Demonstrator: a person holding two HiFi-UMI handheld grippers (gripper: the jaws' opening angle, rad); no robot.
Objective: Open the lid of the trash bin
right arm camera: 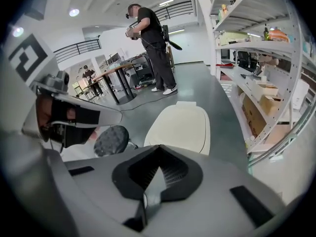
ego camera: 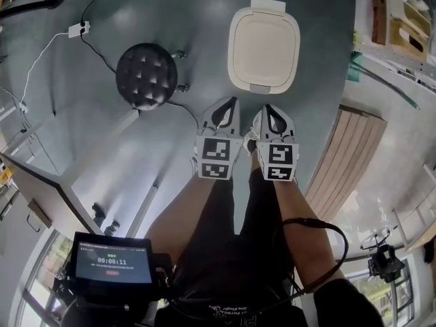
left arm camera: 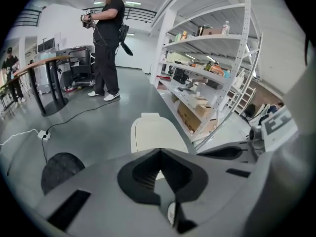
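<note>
The cream trash bin (ego camera: 263,46) stands on the grey floor ahead of me, its lid down flat. Both grippers hover side by side just short of the bin's near edge, apart from it. My left gripper (ego camera: 231,101) is shut with nothing in it, and my right gripper (ego camera: 268,107) is likewise shut and empty. In the left gripper view the bin (left arm camera: 154,132) lies straight beyond the meeting jaw tips of the left gripper (left arm camera: 160,152). In the right gripper view the bin (right arm camera: 180,126) sits beyond the closed right gripper (right arm camera: 158,147).
A black tufted stool (ego camera: 146,75) stands left of the bin, with a cable and power strip (ego camera: 78,28) behind it. Metal shelving (left arm camera: 212,73) runs along the right, wooden boards (ego camera: 349,157) lean beside it. A person (left arm camera: 106,43) stands far back near tables.
</note>
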